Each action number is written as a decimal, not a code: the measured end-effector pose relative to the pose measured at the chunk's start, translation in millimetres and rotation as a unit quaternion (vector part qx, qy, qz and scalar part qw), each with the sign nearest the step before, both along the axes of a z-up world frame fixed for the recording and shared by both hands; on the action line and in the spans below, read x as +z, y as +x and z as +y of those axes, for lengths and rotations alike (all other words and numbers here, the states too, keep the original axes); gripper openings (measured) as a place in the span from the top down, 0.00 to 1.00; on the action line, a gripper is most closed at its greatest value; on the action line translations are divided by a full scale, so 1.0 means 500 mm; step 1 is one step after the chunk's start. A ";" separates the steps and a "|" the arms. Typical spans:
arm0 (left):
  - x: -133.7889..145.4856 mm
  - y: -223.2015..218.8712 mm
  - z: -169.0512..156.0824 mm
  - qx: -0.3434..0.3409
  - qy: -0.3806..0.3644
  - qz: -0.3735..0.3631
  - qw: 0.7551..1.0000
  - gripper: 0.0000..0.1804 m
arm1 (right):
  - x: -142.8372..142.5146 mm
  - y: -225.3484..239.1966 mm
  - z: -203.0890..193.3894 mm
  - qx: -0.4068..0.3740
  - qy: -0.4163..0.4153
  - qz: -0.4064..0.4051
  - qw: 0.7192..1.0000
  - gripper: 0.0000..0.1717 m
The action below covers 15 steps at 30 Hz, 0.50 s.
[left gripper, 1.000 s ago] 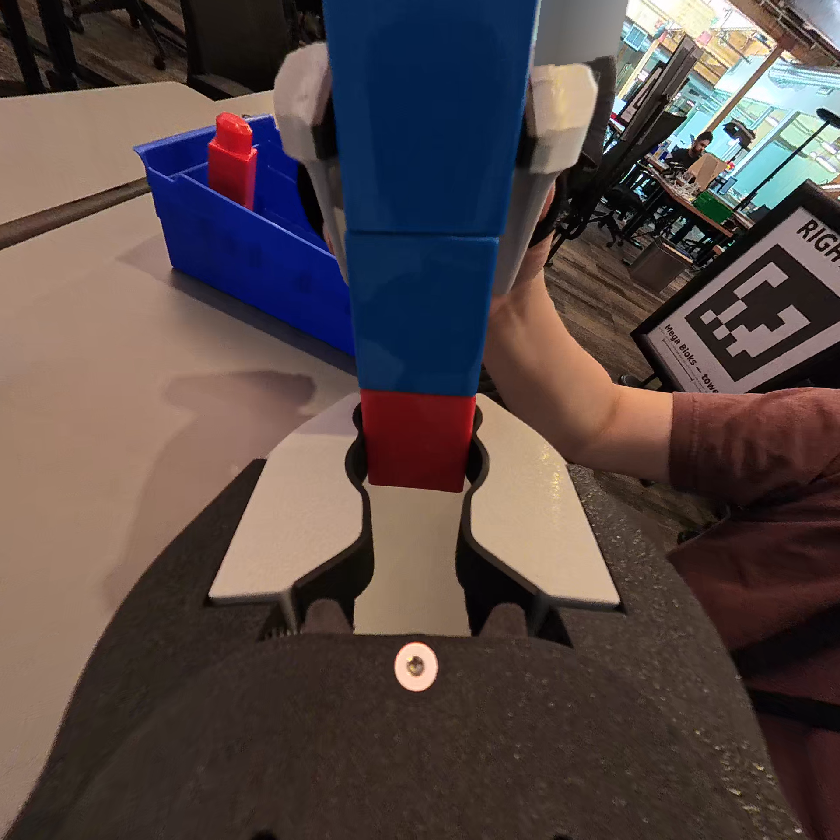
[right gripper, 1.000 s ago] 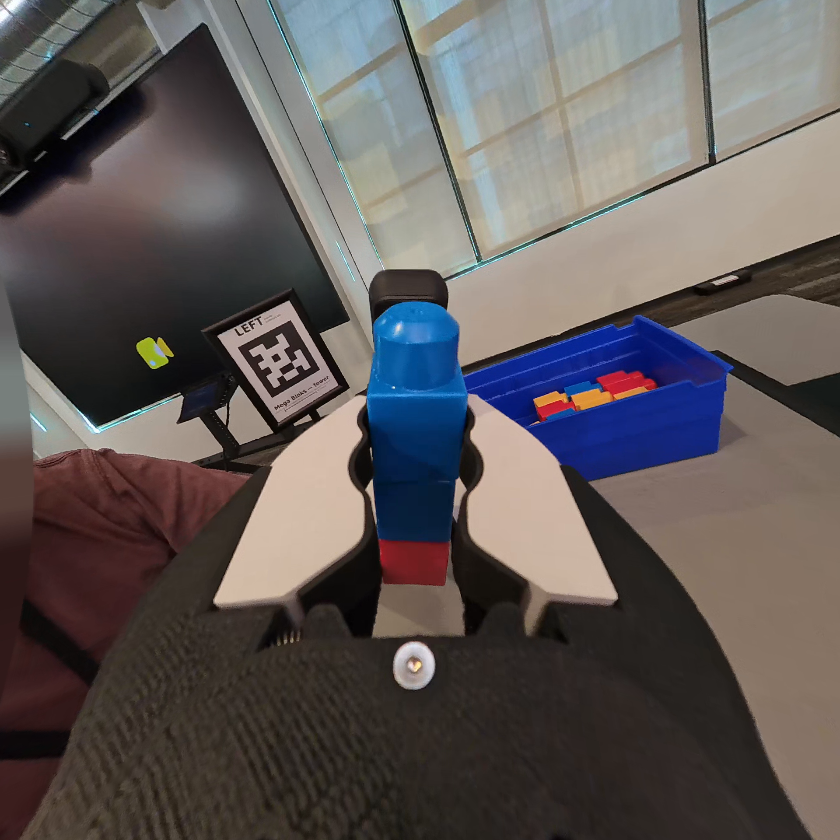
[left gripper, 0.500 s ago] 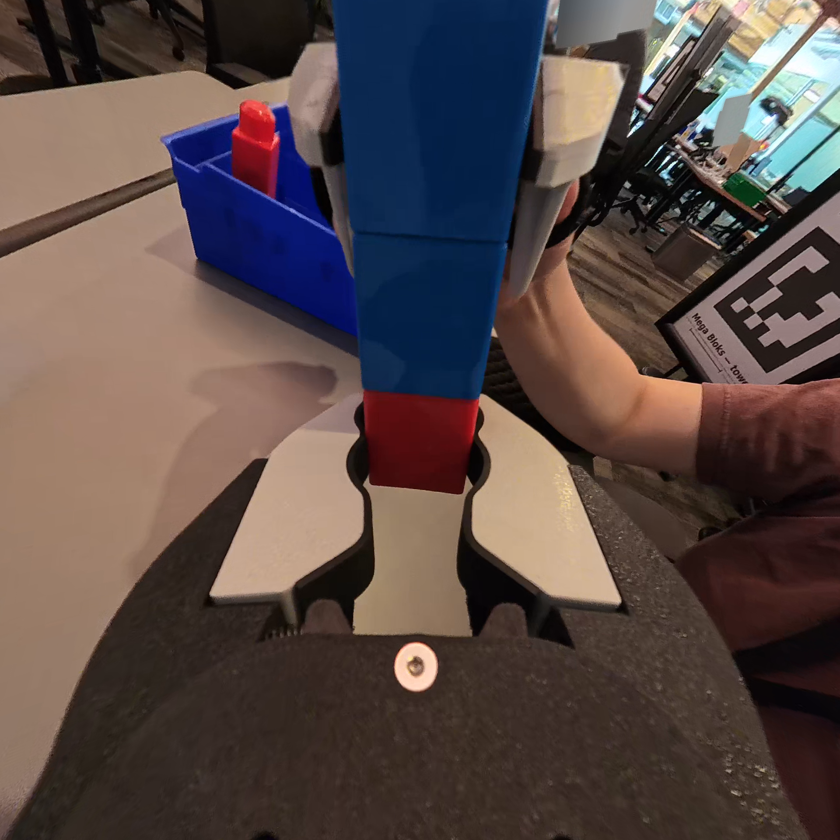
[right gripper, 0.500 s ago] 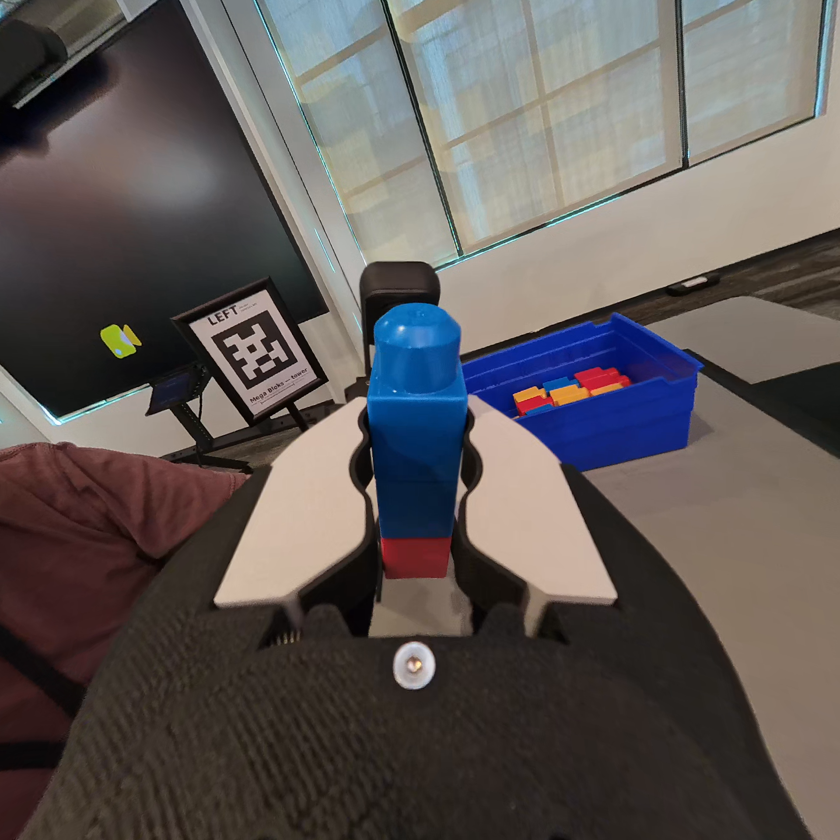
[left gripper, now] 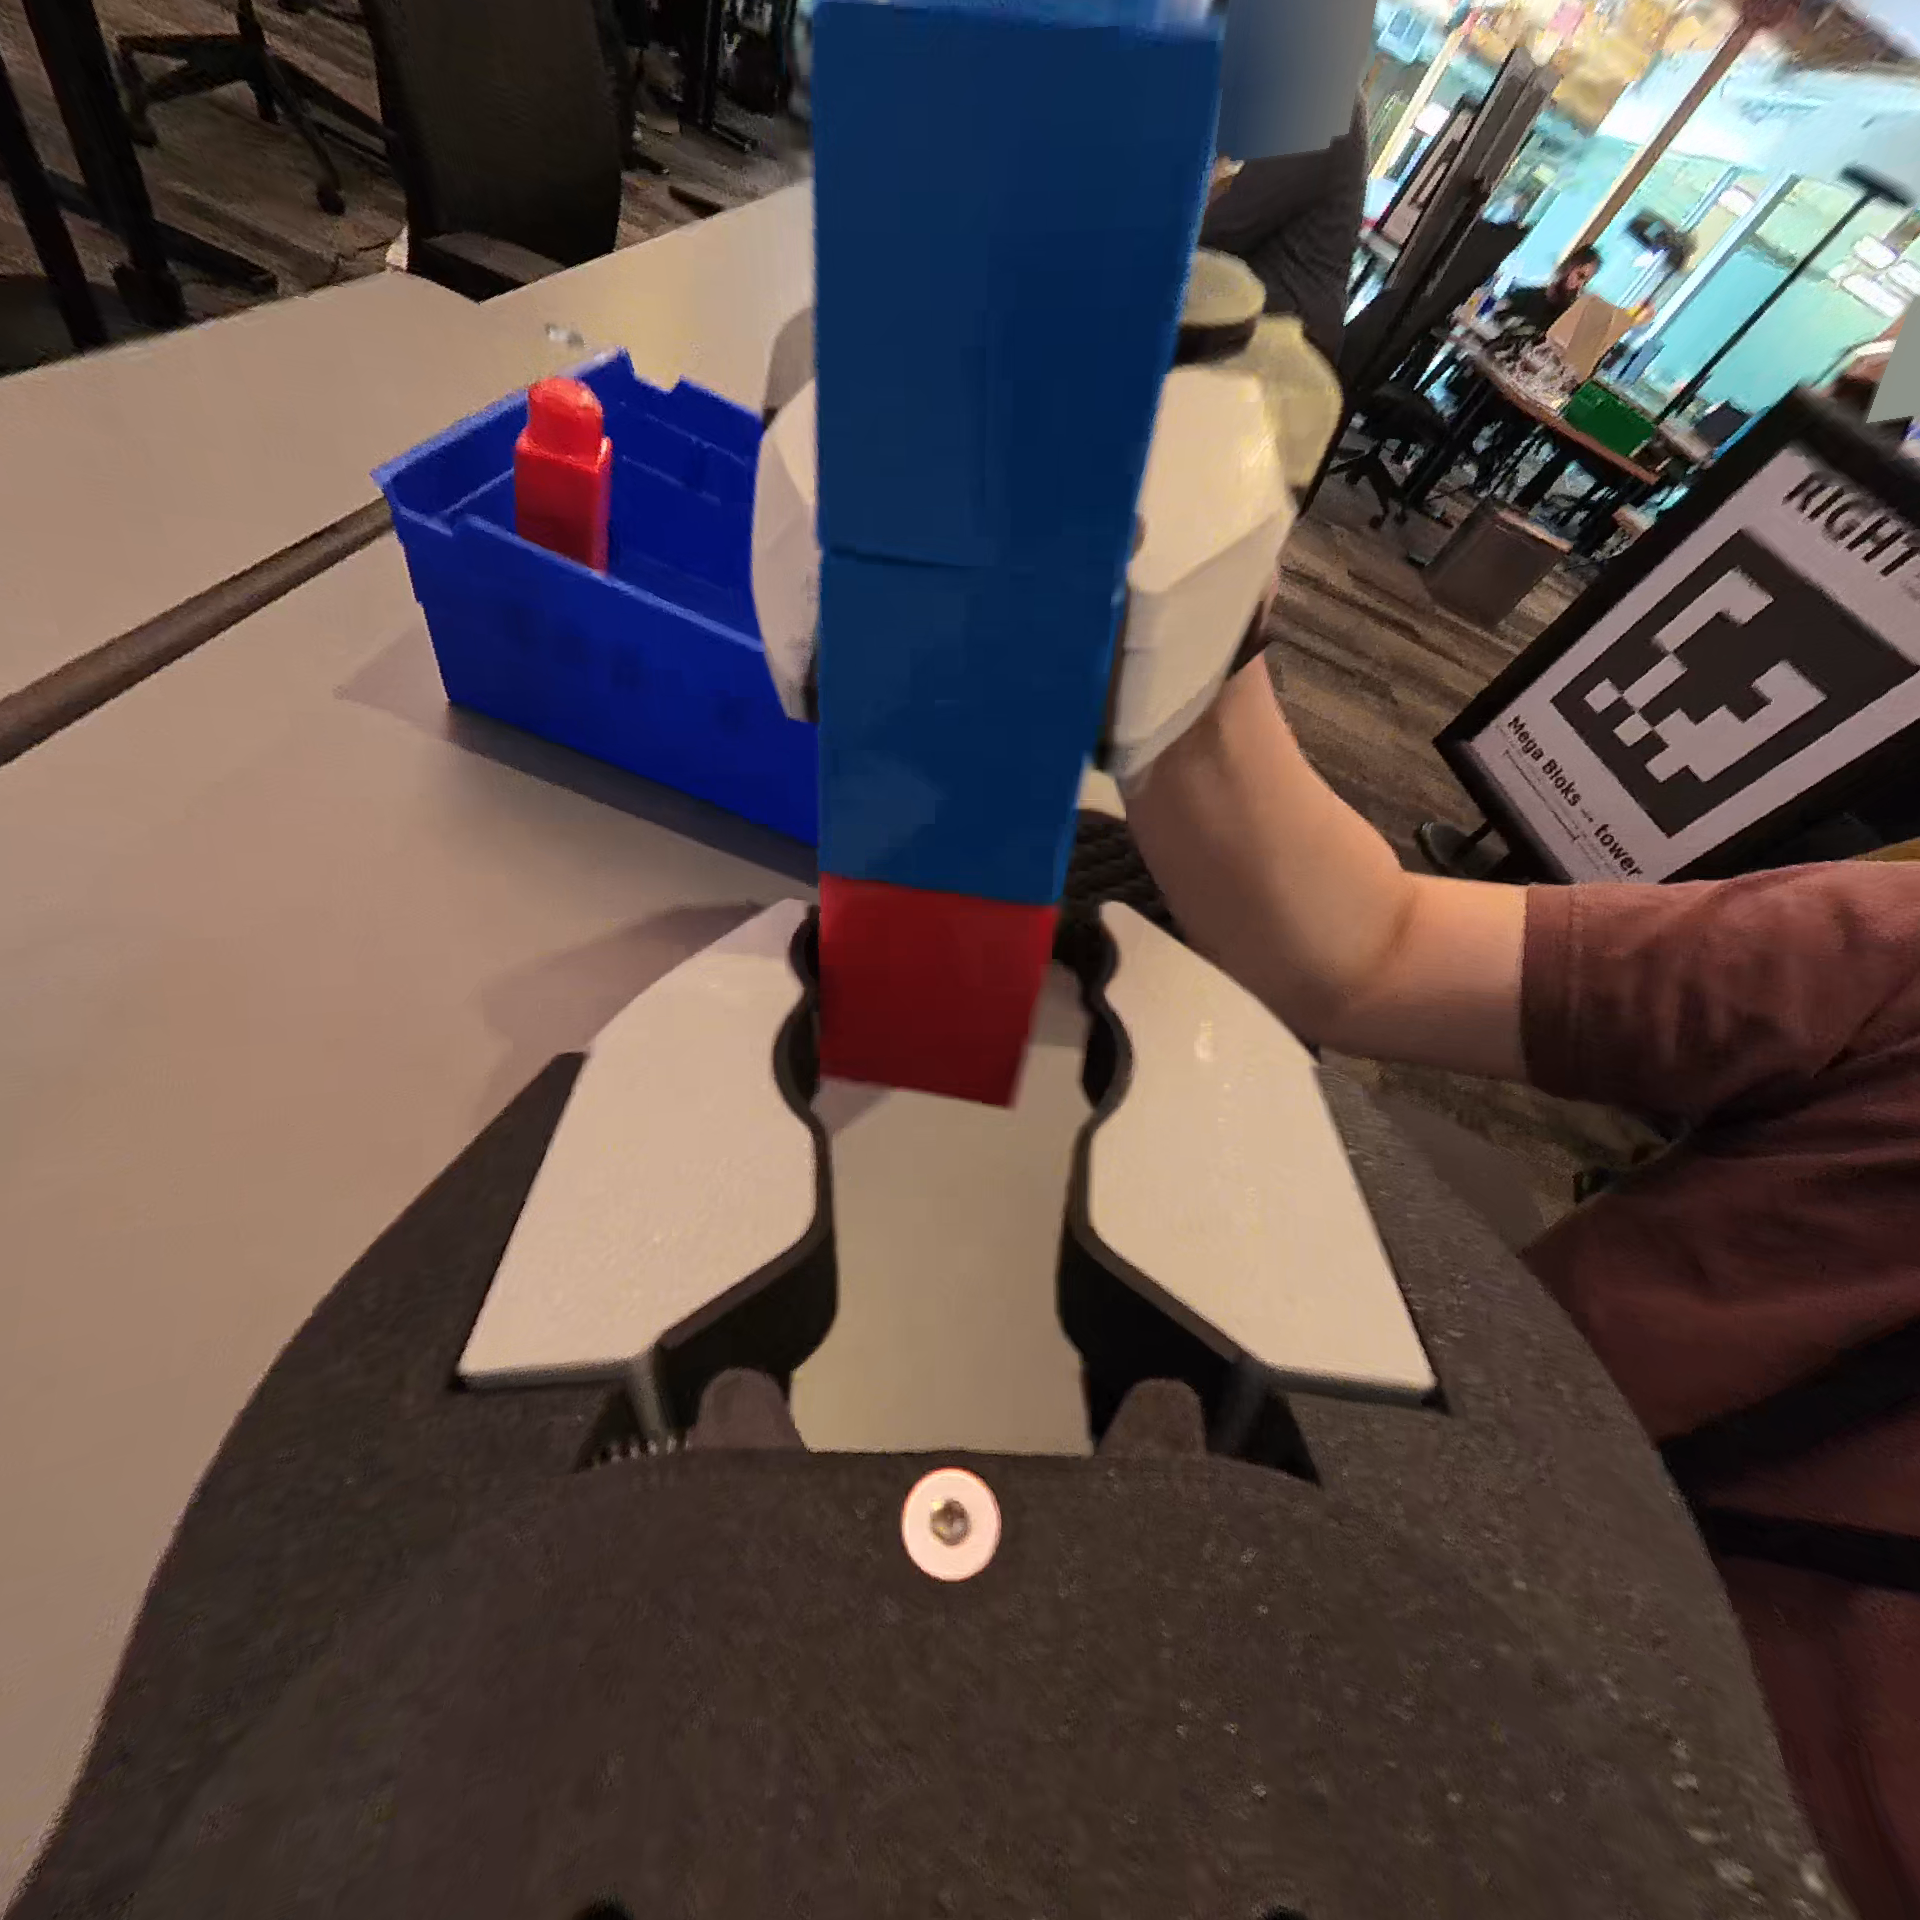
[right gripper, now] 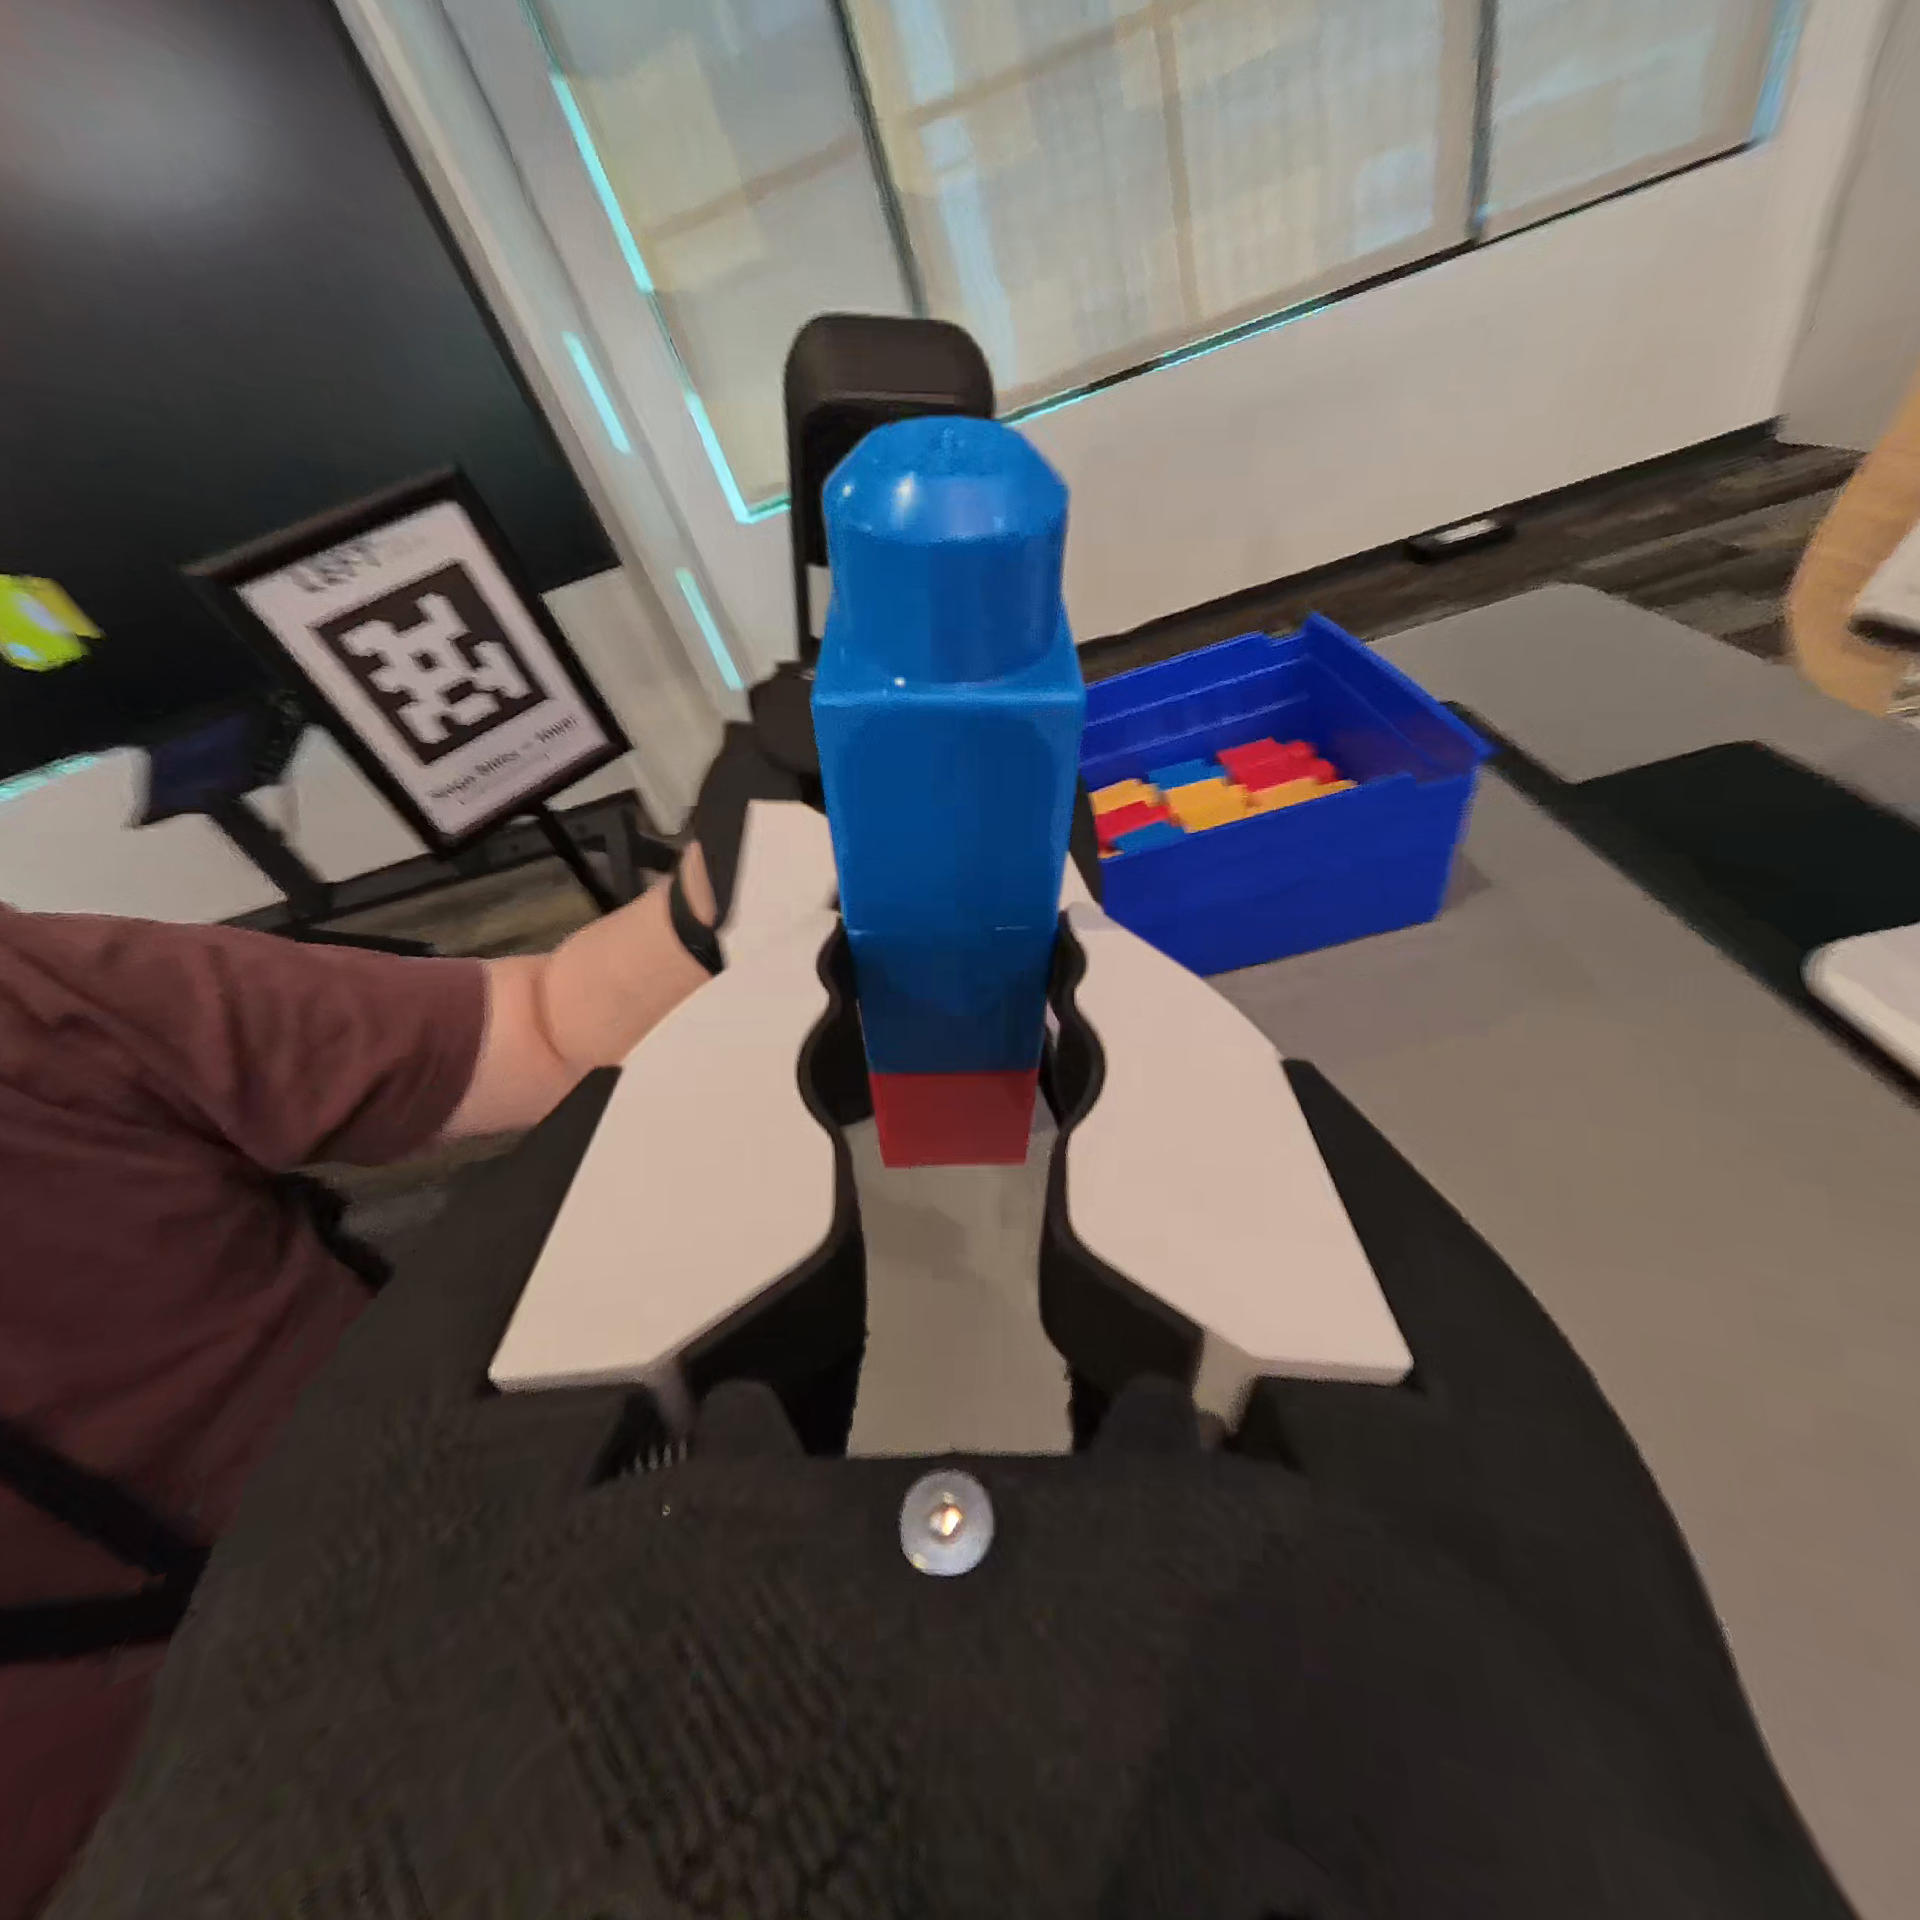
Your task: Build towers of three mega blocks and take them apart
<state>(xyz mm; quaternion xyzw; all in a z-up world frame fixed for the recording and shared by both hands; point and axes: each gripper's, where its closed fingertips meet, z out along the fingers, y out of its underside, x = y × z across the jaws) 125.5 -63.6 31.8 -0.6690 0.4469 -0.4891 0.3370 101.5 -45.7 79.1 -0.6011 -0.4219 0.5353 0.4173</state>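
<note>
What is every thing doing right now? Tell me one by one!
Tower: three blocks joined, blue, blue, red at the bottom.
Left gripper: open, a gap beside the red block.
Right gripper: shut on the tower's middle blue block.
Near blue bin: one red block upright inside.
Far blue bin: holds loose red, blue and yellow blocks.

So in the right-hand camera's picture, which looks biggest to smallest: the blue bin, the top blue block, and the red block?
1. Blue bin
2. Top blue block, though it is nearer the camera, so the gap is unsure
3. Red block, partly hidden between the fingers
</note>
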 end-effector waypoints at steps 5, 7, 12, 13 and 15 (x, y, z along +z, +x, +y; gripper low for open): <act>0.103 -0.021 0.025 0.017 0.064 -0.034 0.997 0.64 | 0.081 0.202 0.071 -0.223 0.138 -0.046 0.964 0.79; 0.125 -0.037 0.028 0.031 0.100 -0.042 0.994 0.64 | 0.082 0.372 0.129 -0.393 0.173 -0.096 0.898 0.79; 0.120 -0.069 0.038 0.047 0.112 -0.055 0.991 0.67 | -0.062 0.642 0.233 -0.592 0.068 -0.096 0.797 0.79; 0.119 -0.073 0.042 0.049 0.106 -0.060 0.991 0.68 | -0.102 0.658 0.251 -0.605 0.051 -0.100 0.788 0.79; 0.126 -0.079 0.044 0.048 0.092 -0.073 0.992 0.69 | -0.164 0.670 0.283 -0.618 0.028 -0.104 0.779 0.78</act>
